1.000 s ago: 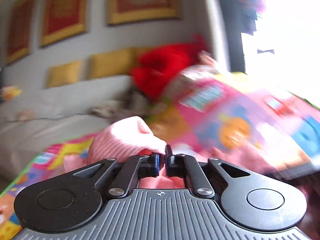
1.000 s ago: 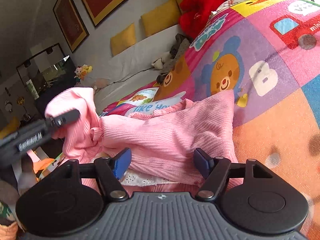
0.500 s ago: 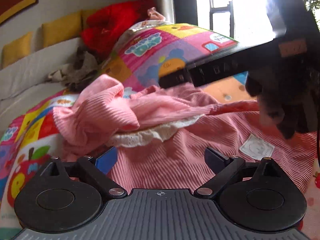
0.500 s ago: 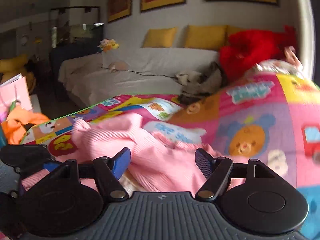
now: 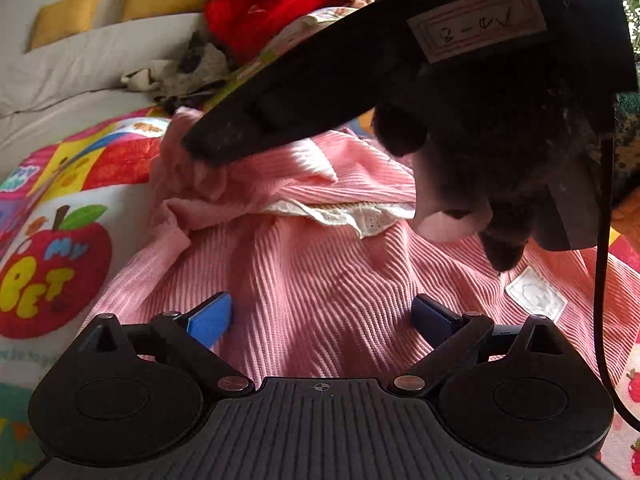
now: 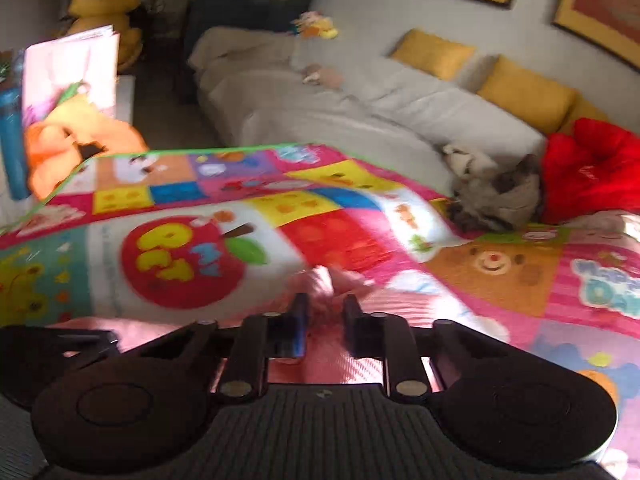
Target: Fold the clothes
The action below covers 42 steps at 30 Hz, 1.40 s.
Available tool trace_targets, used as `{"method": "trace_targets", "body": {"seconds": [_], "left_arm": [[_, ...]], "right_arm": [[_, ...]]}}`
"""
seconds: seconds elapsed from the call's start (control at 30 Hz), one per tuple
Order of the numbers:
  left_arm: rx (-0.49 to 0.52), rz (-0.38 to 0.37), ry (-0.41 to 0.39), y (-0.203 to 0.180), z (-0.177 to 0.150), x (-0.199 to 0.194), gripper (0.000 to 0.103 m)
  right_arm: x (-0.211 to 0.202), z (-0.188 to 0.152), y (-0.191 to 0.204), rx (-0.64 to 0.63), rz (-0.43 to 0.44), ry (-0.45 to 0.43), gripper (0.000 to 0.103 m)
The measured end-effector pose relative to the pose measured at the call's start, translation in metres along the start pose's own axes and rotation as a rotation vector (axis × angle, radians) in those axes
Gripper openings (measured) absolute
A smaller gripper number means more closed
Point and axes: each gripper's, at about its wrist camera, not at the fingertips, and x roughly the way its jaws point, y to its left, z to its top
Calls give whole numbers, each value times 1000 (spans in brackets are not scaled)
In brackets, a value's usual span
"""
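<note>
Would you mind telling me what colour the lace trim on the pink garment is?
The lace trim is white, peeking from the ribbed pink garment; clearest in the left wrist view.

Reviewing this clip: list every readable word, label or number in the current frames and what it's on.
"MY PET": on the red apple printed on the play mat.
Handwritten code on the right gripper's sticker: upside down, not reliably readable.
Square patch on the pink garment: no readable text.
Mat lettering at far right: blurred.
</note>
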Motion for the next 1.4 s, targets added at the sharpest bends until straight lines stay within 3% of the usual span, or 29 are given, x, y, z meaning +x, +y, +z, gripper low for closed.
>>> {"method": "trace_targets", "body": {"seconds": [0.1, 0.2, 0.3, 0.33, 0.37, 0.53, 0.73, 0.8, 0.83, 0.97, 1.03, 1.1, 1.2, 1.3, 1.37, 1.4], "left_arm": [[1, 2, 2, -1, 0, 0, 99], [6, 5, 5, -2, 1, 1, 99], [10, 9, 9, -4, 2, 2, 99], [11, 10, 10, -5, 3, 2, 100], [12, 11, 11, -5, 3, 3, 100], [30, 23, 22, -10, 3, 4, 101], [73, 24, 25, -15, 13, -1, 101], [83, 5, -8, -13, 23, -9, 101], [86, -1, -30, -11, 29, -12, 101], [43, -16, -129, 4, 59, -20, 102], [1, -36, -167, 12, 74, -17, 103], [-52, -87, -175, 21, 88, -6, 103], [-115, -142, -99, 30, 97, 32, 103], [-130, -102, 8, 38, 90, 66, 103], [-142, -83, 46, 46, 85, 77, 103], [-154, -84, 44, 48, 87, 75, 103]], "right_arm": [[-20, -6, -42, 97, -96, -36, 11], [-38, -25, -86, 197, -185, -9, 11], [-52, -55, -121, 327, -248, 50, 25], [-57, -66, -131, 385, -255, 58, 37], [-63, -75, -140, 444, -254, 58, 47], [-73, -97, -158, 684, -111, -29, 56], [-22, -92, -150, 802, 0, -65, 57], [-9, -90, -143, 789, 31, -52, 34], [-5, -88, -140, 773, 42, -47, 19], [-35, -85, -138, 732, -4, -131, 15], [-44, -91, -142, 747, -27, -108, 15], [-36, -101, -139, 715, -67, -21, 17], [-17, -120, -133, 675, -116, 108, 30], [-17, -126, -132, 671, -117, 108, 31], [-29, -117, -133, 644, -155, 75, 50], [-36, -112, -132, 611, -179, 47, 52]]}}
